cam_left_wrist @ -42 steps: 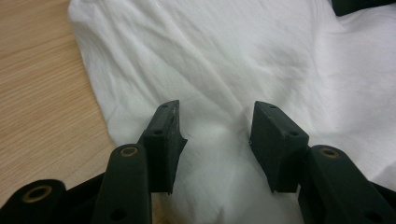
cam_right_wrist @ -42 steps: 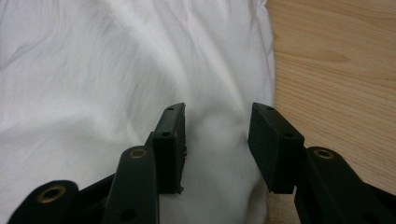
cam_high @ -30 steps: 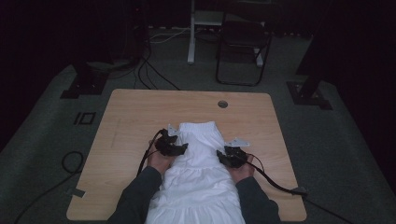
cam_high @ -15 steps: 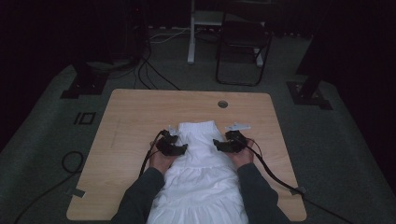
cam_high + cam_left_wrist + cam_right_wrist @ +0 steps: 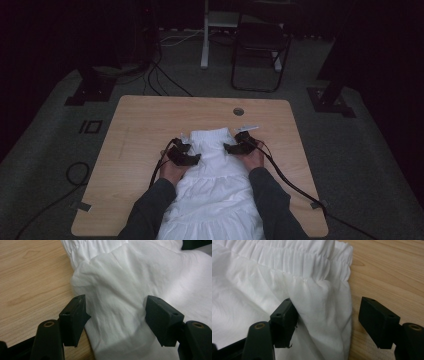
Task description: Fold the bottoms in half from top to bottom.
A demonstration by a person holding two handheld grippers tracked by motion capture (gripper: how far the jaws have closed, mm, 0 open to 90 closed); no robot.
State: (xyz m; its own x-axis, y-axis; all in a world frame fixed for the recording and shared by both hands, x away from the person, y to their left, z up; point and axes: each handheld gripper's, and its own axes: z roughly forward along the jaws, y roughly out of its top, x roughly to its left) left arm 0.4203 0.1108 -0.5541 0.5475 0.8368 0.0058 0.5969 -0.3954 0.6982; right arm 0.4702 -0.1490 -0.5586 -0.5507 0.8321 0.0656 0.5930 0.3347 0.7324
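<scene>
- A wooden desk [image 5: 150,130] stands on grey carpet in a dim room, with a dark chair [image 5: 260,50] beyond its far edge.
- A white garment [image 5: 215,175] lies flat on the desk's near middle, its gathered elastic band [image 5: 294,257] toward the far side and its wide end over the near edge.
- The left gripper [image 5: 184,157] sits at the garment's left edge; its jaws have been opening and stand apart, a raised fold of cloth [image 5: 117,302] between them, unpinched.
- The right gripper [image 5: 239,146] sits at the right edge just below the band, released after a slight closing; one jaw touches the cloth, the other hangs over bare wood.
- A small white tag [image 5: 247,128] lies just beyond the right gripper.
</scene>
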